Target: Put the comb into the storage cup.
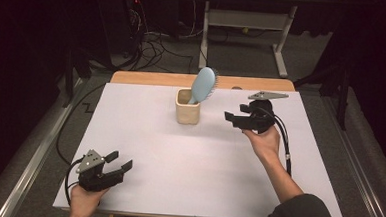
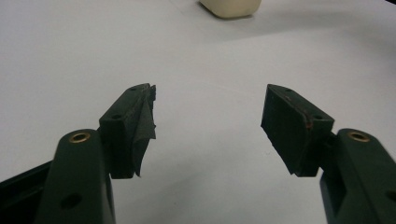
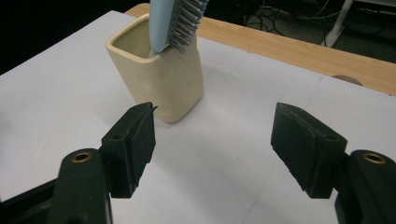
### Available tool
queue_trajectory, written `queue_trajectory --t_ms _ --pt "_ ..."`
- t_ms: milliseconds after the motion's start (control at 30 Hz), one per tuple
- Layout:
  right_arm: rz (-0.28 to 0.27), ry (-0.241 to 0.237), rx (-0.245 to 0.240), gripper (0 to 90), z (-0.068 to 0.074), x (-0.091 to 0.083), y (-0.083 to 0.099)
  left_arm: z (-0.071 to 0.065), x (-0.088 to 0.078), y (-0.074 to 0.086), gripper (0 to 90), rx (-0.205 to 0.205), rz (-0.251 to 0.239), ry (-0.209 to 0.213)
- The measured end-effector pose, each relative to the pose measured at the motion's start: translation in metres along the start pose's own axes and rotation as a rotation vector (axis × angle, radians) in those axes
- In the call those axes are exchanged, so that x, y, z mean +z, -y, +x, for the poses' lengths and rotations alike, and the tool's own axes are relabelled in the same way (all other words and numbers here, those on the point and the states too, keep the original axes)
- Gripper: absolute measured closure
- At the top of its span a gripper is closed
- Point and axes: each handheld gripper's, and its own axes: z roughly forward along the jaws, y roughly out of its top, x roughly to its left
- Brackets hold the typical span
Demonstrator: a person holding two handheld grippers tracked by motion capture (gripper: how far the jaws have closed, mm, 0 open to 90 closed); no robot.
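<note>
Both the left tongs (image 1: 120, 166) and the right tongs (image 1: 229, 117) stand apart and empty, the right beside the cream square ceramic cup (image 1: 187, 106) holding the light-blue plastic hairbrush (image 1: 203, 84).

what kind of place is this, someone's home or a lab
Most likely a lab or recording workspace, not a home: the table is covered in plain white, loose cables tangle on the carpeted floor behind it, and a bare adjustable desk frame stands in the dim background.

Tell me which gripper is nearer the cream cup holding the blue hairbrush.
Right. The right gripper sits just beside the cream cup, jaws open toward it. The left gripper rests at the table's near left corner, far from it.
</note>
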Motion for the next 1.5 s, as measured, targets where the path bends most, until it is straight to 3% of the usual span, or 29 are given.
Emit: queue_trajectory --t_ms 1500 --pt "-0.028 0.015 0.023 31.6 -0.014 -0.035 0.031 0.001 0.001 0.000 35.1 -0.008 0.004 0.008"
